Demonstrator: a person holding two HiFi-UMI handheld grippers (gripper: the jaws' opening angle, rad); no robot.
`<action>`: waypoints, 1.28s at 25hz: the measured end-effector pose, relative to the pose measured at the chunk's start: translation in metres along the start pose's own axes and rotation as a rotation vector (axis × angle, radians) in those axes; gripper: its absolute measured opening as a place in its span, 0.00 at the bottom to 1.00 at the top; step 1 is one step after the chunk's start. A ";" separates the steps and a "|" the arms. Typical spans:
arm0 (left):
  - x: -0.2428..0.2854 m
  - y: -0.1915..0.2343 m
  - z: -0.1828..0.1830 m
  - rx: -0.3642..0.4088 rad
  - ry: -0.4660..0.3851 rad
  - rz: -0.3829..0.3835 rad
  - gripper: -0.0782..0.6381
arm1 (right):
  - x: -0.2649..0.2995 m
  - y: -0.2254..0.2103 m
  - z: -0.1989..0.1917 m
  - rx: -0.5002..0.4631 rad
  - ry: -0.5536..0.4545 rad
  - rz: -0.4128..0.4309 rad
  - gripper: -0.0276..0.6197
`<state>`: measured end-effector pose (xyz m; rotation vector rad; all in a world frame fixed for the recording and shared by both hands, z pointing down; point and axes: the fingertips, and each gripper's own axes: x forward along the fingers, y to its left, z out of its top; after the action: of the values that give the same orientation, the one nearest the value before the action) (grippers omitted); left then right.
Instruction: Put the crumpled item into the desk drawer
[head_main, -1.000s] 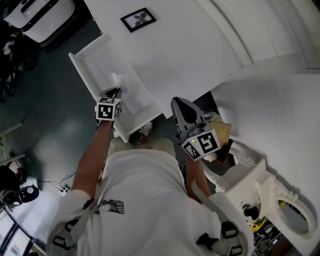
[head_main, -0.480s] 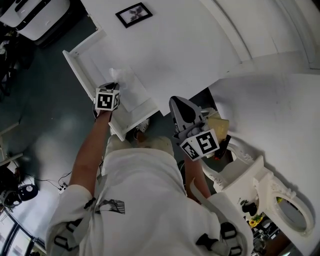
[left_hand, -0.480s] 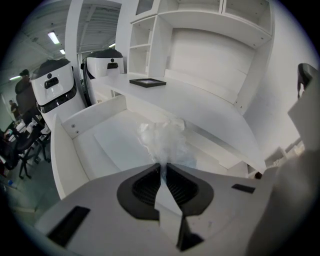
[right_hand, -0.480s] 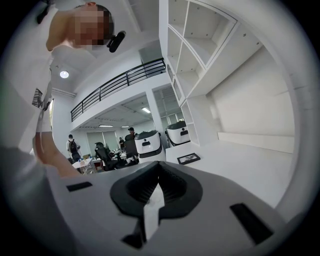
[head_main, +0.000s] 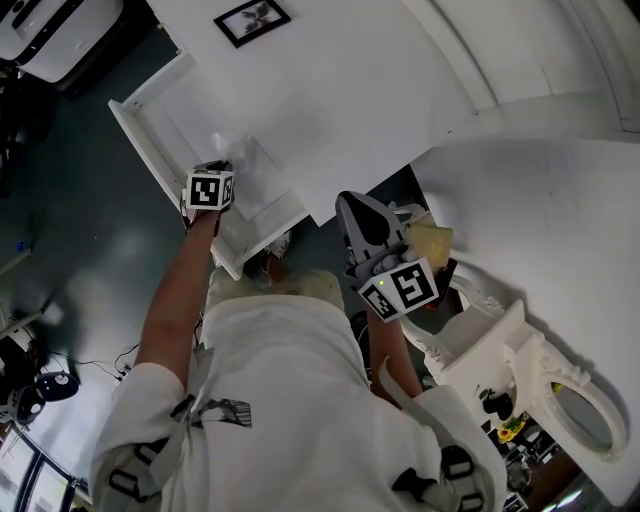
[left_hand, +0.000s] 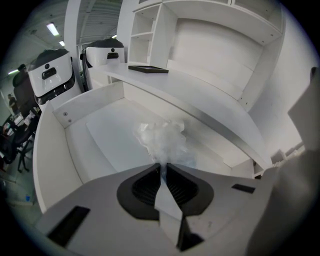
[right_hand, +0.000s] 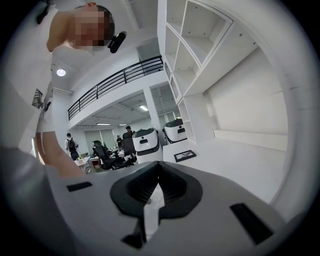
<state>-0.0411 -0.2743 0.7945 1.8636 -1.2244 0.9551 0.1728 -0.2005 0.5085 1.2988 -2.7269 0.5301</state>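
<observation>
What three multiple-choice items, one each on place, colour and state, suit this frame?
1. Where is the crumpled item?
A) on the floor
B) in the left gripper's jaws, over the drawer
C) on a shelf

2. What colour is the picture frame on the desk?
A) black
B) red
C) yellow

3. The drawer is:
A) shut
B) lying on the floor
C) pulled open

Key: 1 B, the jaws pinch it above the drawer floor; 2 A, its border is dark against the white desk; 3 C, its inside is exposed.
</observation>
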 end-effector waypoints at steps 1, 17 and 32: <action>0.002 0.000 -0.001 -0.008 0.003 -0.001 0.17 | 0.000 -0.001 -0.001 0.001 0.001 -0.001 0.06; 0.020 -0.001 -0.007 -0.014 0.047 0.009 0.17 | -0.004 -0.007 -0.007 0.012 0.017 -0.009 0.06; 0.026 0.002 -0.014 -0.027 0.064 0.022 0.17 | -0.007 -0.010 -0.018 0.032 0.028 -0.008 0.06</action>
<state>-0.0386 -0.2744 0.8240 1.7886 -1.2153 0.9980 0.1839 -0.1951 0.5268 1.2981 -2.7006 0.5892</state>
